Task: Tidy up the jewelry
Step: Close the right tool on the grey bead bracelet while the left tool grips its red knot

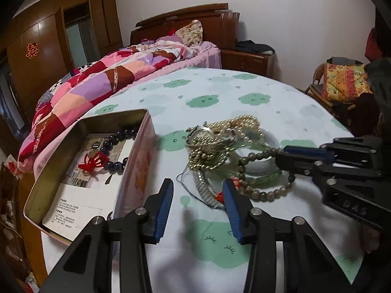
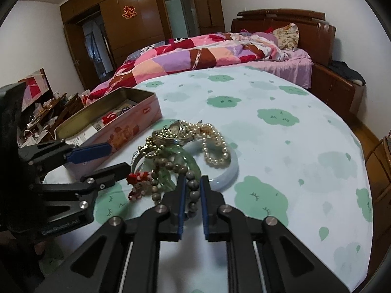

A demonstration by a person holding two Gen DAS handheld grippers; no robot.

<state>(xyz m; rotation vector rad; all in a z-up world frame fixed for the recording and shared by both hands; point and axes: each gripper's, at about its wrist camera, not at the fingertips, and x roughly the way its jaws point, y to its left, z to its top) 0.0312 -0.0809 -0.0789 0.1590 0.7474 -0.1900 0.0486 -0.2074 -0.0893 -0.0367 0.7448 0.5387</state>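
While right tongs [image 2: 193, 188] clasp bead bracelet [image 2: 191, 183], tin [image 1: 136, 171] (pink) near.

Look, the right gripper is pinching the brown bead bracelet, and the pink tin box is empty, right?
Not quite. The pink tin box isn't empty: the left wrist view shows a dark bead bracelet with a red knot lying inside on some printed paper. The rest holds: the right gripper is closed around the brown bead bracelet.
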